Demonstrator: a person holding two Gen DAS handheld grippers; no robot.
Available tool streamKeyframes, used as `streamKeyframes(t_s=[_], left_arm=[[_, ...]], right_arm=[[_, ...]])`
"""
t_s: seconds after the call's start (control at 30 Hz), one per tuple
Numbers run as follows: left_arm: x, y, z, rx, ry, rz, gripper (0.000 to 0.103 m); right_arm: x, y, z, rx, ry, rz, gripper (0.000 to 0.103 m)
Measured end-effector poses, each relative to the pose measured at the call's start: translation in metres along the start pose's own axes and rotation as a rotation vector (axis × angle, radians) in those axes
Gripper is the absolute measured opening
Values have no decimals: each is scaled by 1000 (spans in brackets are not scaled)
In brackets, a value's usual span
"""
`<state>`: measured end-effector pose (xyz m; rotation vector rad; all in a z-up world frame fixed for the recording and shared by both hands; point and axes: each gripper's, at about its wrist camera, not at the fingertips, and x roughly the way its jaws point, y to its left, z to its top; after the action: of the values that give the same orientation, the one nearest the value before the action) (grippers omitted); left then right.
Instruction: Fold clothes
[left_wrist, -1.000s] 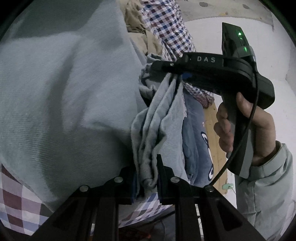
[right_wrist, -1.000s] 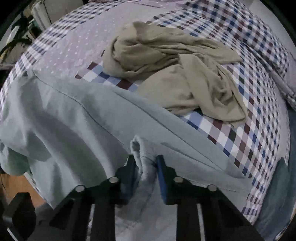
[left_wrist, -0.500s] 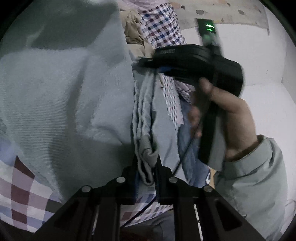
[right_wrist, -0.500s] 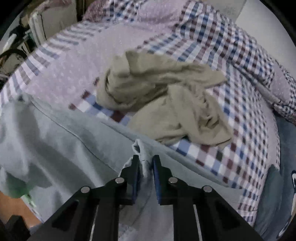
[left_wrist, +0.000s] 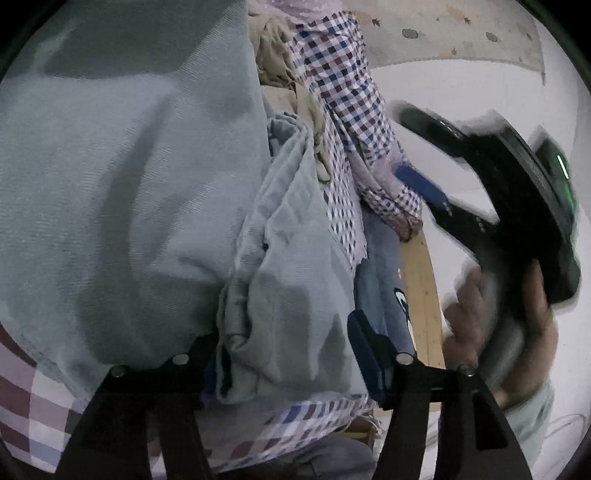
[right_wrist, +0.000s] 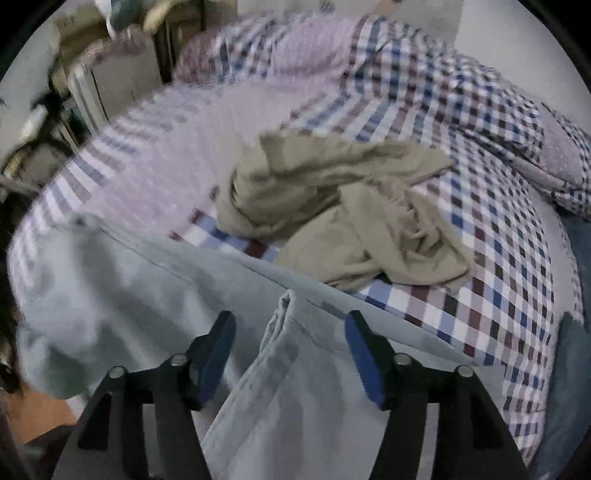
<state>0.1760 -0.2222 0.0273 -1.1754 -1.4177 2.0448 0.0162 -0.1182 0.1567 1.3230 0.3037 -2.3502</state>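
Note:
A pale grey-blue garment (right_wrist: 122, 295) lies spread over the near edge of the checked bed (right_wrist: 498, 258); it fills the left wrist view (left_wrist: 110, 203). My left gripper (left_wrist: 284, 354) is open, with a bunched fold of the garment lying loosely between its fingers. My right gripper (right_wrist: 290, 350) is open over another raised fold of the garment (right_wrist: 288, 314). In the left wrist view the right gripper (left_wrist: 498, 192) appears blurred at the right, held in a hand, apart from the cloth.
A crumpled beige garment (right_wrist: 343, 214) lies in the middle of the bed. A dark blue garment (right_wrist: 576, 369) lies at the bed's right edge. Pillows (right_wrist: 295, 48) sit at the far end. Shelving and clutter (right_wrist: 74, 92) stand at left.
Both grippers were shut on folds of the grey-blue garment and have opened, letting it go. The right gripper has drawn back and to the right, away from the cloth.

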Motion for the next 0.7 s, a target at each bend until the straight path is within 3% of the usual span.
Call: streamKeyframes(t_s=[0.03,0.07,0.23,0.33,0.5,0.57,0.67,0.7], left_arm=[[5,0,-1,-3,-3,15,28],[9,0,-2,-7,-5,31,16],[-7,-3,-12,-19,-33,-16,11],[-14,-14,-2,30,-70,-39,11],[19,6,-4,-41,-23,114,14],[7,-1,-10,15,-37,135,17],[-19,1,-22,68,-120,176,36],[-27,9,-23,55,-148,163,48]], right_arm=[[-14,-5,-6,18,-29,26,75],[-30,-10,-17,33,-55,48,76],[-81,-33,-87,64,-144,74,76],[-91,-41,-131,30,-151,29,76],[-91,-55,-183,24,-171,2,76],[-78,-69,-198,78,-158,22,76],[-50,-93,-216,173,-104,46,76],[-45,-97,-221,185,-103,56,76]])
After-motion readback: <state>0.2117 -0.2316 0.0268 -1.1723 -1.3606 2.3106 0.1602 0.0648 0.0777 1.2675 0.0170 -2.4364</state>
